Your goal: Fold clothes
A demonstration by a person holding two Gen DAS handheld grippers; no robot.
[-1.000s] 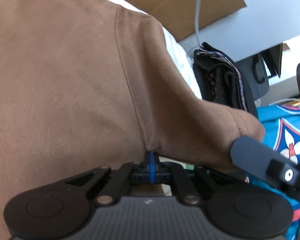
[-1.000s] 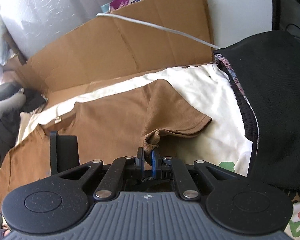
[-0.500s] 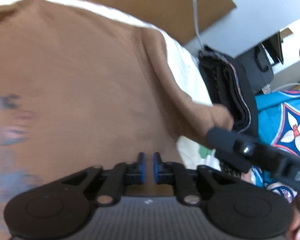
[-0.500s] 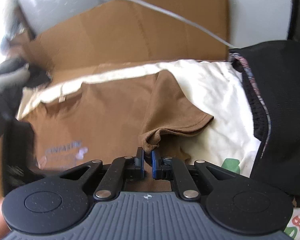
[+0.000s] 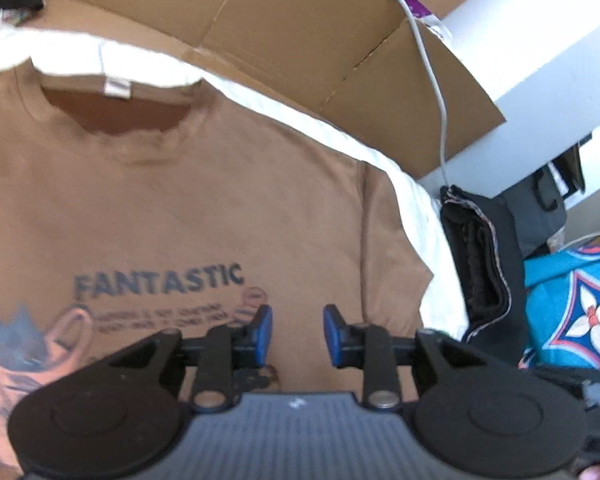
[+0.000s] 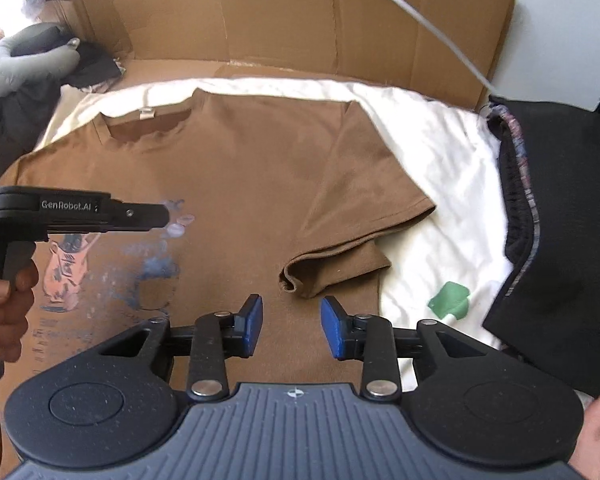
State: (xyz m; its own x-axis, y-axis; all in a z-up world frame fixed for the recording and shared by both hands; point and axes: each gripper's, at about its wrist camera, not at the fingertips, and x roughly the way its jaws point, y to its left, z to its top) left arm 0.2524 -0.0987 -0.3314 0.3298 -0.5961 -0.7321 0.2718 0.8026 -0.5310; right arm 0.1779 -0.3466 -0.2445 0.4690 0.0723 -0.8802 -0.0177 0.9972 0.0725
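A: We note both tools gaping wide, gripping nothing: left tool (image 5: pixel 294 334), right tool (image 6: pixel 291 326).

B: We log the brown T-shirt (image 6: pixel 240 184) lying flat, print up, on the white sheet (image 6: pixel 440 160); its sleeve hem (image 6: pixel 324 270) is folded over just ahead of the right tool.

Bright daylight, blown out past the cardboard (image 5: pixel 340 40); soft blur in left view, sharper right, fisheye-bent edges.
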